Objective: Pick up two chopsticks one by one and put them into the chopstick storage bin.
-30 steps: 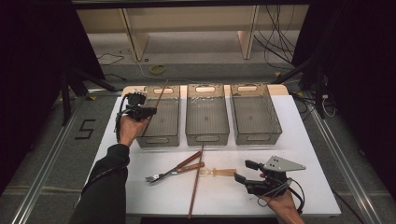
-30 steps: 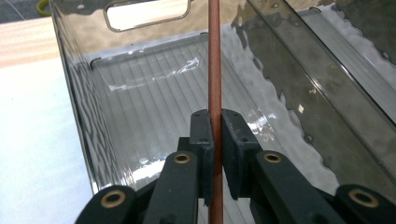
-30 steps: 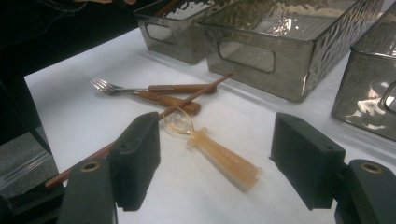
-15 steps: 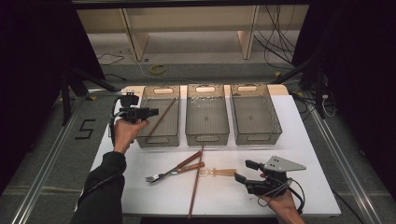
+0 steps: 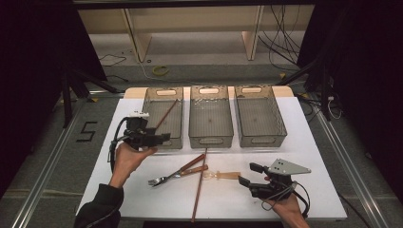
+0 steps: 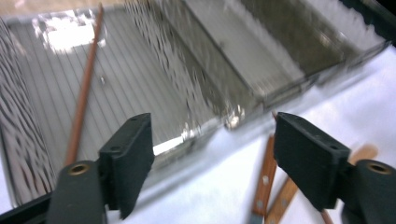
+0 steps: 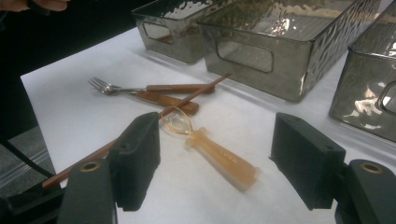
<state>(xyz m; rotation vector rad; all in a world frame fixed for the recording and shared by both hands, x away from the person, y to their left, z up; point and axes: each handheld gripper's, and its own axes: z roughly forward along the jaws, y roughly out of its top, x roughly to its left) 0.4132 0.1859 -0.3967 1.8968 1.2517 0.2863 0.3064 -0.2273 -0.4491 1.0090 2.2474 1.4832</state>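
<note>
Leaning corner to corner inside the left bin [image 5: 163,138], the brown chopstick [image 5: 166,114] rests with its upper end near the bin's far right corner; the left gripper view shows the chopstick [image 6: 83,95] lying free on the ribbed bin floor, clear of both jaws. The left hand-held gripper [image 5: 161,138] sits at the near left corner of that bin in the high view, and its jaws have just been opening, standing wide apart with nothing between them. The right gripper view gives the detail the high view blurs: a translucent amber spoon [image 7: 212,151] lying on the white tabletop [image 7: 74,121] between the spread jaws of the right hand-held gripper [image 5: 247,175], untouched by them. Beyond it a second chopstick [image 7: 187,100] crosses a fork [image 7: 140,88] and another wooden-handled utensil [image 7: 166,101], in front of the middle bin [image 5: 211,137] and right bin [image 5: 261,137].
</note>
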